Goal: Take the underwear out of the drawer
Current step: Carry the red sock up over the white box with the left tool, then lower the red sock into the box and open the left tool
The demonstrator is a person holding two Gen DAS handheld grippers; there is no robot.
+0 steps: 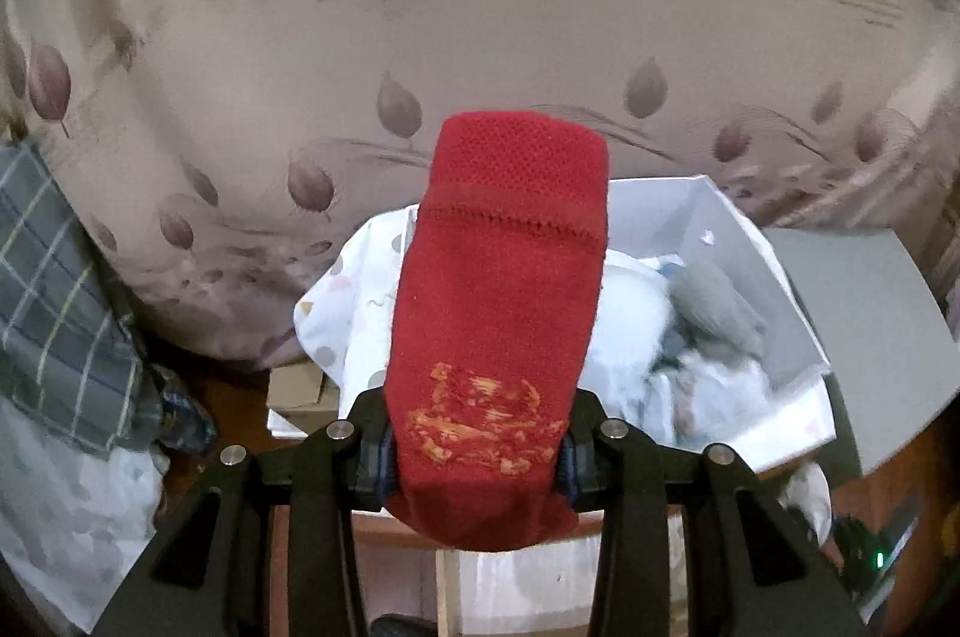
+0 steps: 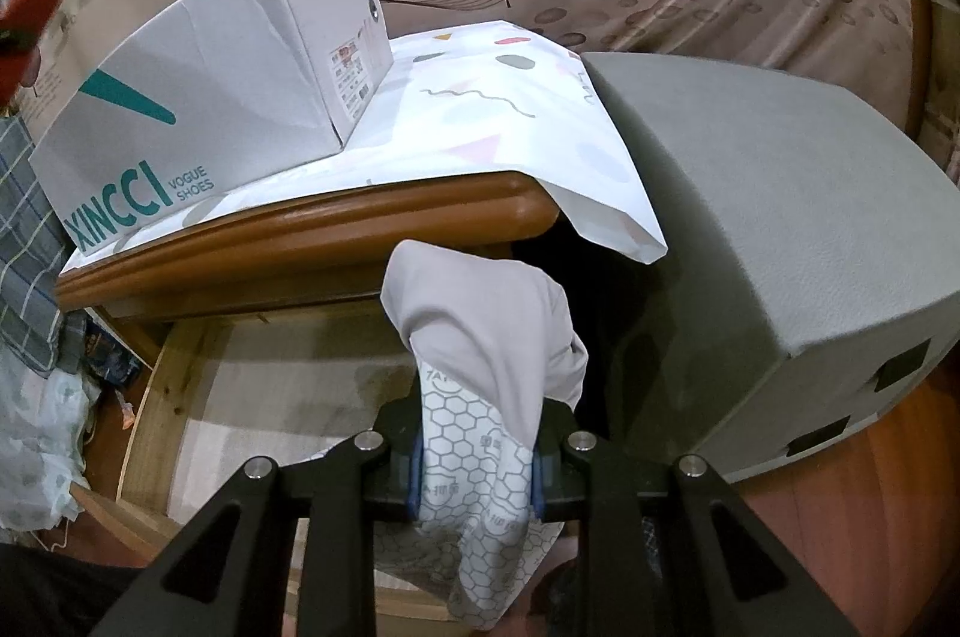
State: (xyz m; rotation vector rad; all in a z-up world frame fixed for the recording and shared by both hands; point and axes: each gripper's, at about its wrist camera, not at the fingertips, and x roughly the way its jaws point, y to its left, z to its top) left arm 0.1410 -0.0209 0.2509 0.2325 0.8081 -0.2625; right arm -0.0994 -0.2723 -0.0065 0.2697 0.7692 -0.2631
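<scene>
left gripper (image 1: 480, 463) is clamped on the red underwear (image 1: 498, 313), which i hold above the open shoe box (image 1: 774, 241), presumably to drop it in. right gripper (image 2: 477, 463) is clamped on grey underwear (image 2: 480, 337) over the open drawer (image 2: 150, 397), below the nightstand's front edge (image 2: 300, 235). grey foam block (image 2: 750, 241) crowds the right.

The right claw (image 2: 475, 463) is clamped on pale grey underwear (image 2: 480, 331) with a honeycomb-printed lining, held above the open wooden drawer (image 2: 150, 397). A white shoebox (image 2: 228, 84) sits on the cloth-covered surface (image 2: 312, 229) behind.
</scene>
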